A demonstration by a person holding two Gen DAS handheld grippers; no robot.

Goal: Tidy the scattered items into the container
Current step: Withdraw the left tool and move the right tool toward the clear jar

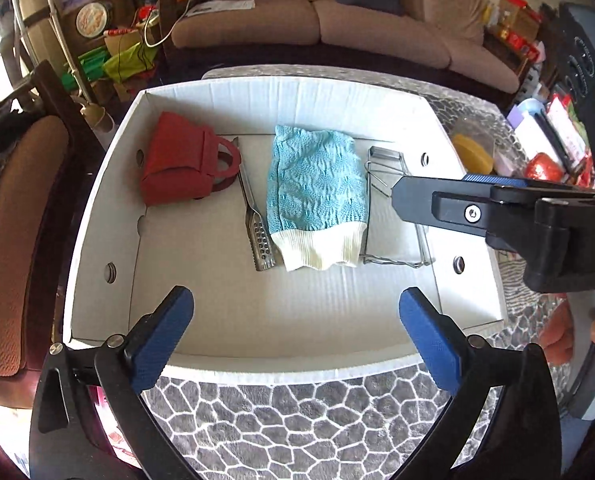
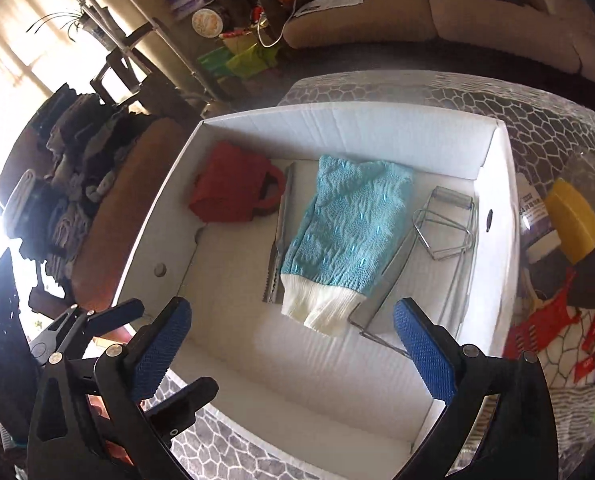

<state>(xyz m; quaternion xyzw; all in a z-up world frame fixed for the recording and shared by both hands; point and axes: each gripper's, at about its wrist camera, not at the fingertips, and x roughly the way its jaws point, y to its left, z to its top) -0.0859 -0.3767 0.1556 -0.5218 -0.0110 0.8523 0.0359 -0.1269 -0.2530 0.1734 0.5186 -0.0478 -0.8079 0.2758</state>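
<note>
Container: white corrugated cardboard box, open-topped, on a grey cloth with a white cracked-stone pattern.
Left gripper: blue-padded jaws spread wide, nothing between them, over the box's near rim at 6 o'clock in its own view.
Right gripper: jaws likewise wide apart and empty, over the near part of the box; in the left view it comes in from 3 o'clock.
Red bag: small, with handles, inside the box at 10 o'clock of the floor.
Metal tongs: lying flat between the bag and the sock, serrated perforated tip toward 6 o'clock; arms seem pressed together, though I cannot tell for certain.
Sock: turquoise knit with a cream cuff, box centre, cuff toward 6 o'clock.
Wire rack: folded metal frame at 3 o'clock of the floor, partly under the sock's edge.
Yellow object: outside the box at 2 o'clock, in clear wrapping.
Writing: "DA" on the right gripper's body; the packet labels at 3 o'clock are too small to read.
</note>
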